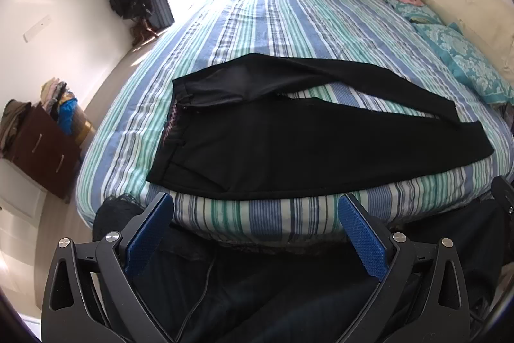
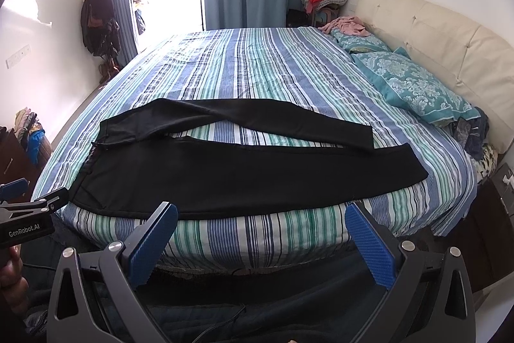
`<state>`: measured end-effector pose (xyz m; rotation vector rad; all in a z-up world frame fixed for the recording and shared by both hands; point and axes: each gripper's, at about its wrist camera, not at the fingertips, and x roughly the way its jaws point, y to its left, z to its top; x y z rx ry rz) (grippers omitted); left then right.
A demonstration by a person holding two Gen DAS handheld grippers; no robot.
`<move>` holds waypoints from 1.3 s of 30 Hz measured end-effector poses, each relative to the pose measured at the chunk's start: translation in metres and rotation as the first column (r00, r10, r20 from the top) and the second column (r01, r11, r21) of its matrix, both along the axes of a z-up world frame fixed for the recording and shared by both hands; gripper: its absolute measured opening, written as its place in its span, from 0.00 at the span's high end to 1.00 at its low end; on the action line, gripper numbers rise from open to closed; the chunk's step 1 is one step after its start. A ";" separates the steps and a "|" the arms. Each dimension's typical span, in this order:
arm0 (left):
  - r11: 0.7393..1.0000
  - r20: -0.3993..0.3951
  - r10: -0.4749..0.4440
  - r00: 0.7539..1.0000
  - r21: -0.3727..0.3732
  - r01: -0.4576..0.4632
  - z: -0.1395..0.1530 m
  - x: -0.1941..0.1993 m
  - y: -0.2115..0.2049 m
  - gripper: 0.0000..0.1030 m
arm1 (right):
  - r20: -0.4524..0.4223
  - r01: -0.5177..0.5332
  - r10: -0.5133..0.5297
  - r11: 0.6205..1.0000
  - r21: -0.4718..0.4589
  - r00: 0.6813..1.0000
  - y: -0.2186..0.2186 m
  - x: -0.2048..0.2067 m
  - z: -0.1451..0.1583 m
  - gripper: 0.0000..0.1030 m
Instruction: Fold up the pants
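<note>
Black pants lie spread flat near the front edge of a striped bed. The waistband is at the left and the two legs run to the right, splayed apart with bedding showing between them. My left gripper hovers in front of the bed edge, open, with nothing between its blue pads. My right gripper is likewise open and empty, just short of the near leg. The left gripper also shows at the left edge of the right wrist view, held by a hand.
Teal patterned pillows and a cream headboard lie along the bed's right side. Pink clothes sit at the far corner. A brown drawer unit with clothes stands left of the bed. Coats hang by the bright window.
</note>
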<state>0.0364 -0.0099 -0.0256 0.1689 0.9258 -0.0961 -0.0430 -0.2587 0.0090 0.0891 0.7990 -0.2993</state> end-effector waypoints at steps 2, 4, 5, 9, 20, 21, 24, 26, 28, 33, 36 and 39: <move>1.000 -0.003 -0.001 1.000 0.000 0.001 -0.001 0.000 0.000 0.01 | -0.004 -0.001 0.001 1.000 0.001 1.000 0.000 0.001 -0.001 0.00; 1.000 -0.004 -0.001 1.000 -0.001 0.001 -0.001 0.001 0.000 0.01 | -0.007 -0.004 0.004 1.000 0.001 1.000 0.000 0.002 -0.002 0.00; 1.000 -0.005 -0.001 1.000 -0.001 0.001 -0.002 0.001 0.000 0.01 | -0.007 -0.005 0.005 1.000 0.001 1.000 0.000 0.002 -0.003 0.00; 1.000 -0.008 -0.001 1.000 -0.003 0.001 -0.003 0.001 0.000 0.01 | -0.013 -0.010 0.010 1.000 0.000 1.000 0.002 0.003 -0.005 0.00; 1.000 -0.026 -0.001 1.000 -0.004 0.001 -0.011 0.002 0.000 0.01 | -0.044 -0.034 0.033 0.999 -0.006 0.998 0.007 0.008 -0.015 0.00; 1.000 -0.027 -0.001 1.000 -0.003 0.001 -0.011 0.002 0.000 0.01 | -0.045 -0.036 0.036 0.999 -0.005 0.998 0.008 0.009 -0.016 0.00; 1.000 -0.031 -0.004 1.000 0.000 0.004 -0.012 0.003 -0.001 0.01 | -0.049 -0.039 0.039 0.999 -0.002 0.998 0.008 0.010 -0.018 0.00; 1.000 -0.033 -0.005 0.999 0.003 0.006 -0.013 0.003 -0.002 0.01 | -0.054 -0.039 0.039 0.999 0.004 0.998 0.008 0.011 -0.020 0.00; 1.000 -0.035 -0.007 0.999 0.005 0.007 -0.013 0.003 -0.003 0.01 | -0.057 -0.036 0.037 0.999 0.008 0.998 0.006 0.011 -0.021 0.00; 1.000 -0.042 -0.011 0.999 0.010 0.011 -0.015 0.004 -0.005 0.01 | -0.064 -0.034 0.035 0.999 0.016 0.997 0.004 0.013 -0.024 0.00; 1.000 -0.047 -0.011 0.999 0.012 0.012 -0.017 0.005 -0.005 0.01 | -0.068 -0.035 0.037 0.999 0.021 0.997 0.004 0.015 -0.026 0.00; 1.000 -0.051 -0.012 0.999 0.015 0.013 -0.017 0.006 -0.006 0.01 | -0.071 -0.038 0.039 0.999 0.025 0.997 0.003 0.015 -0.027 0.00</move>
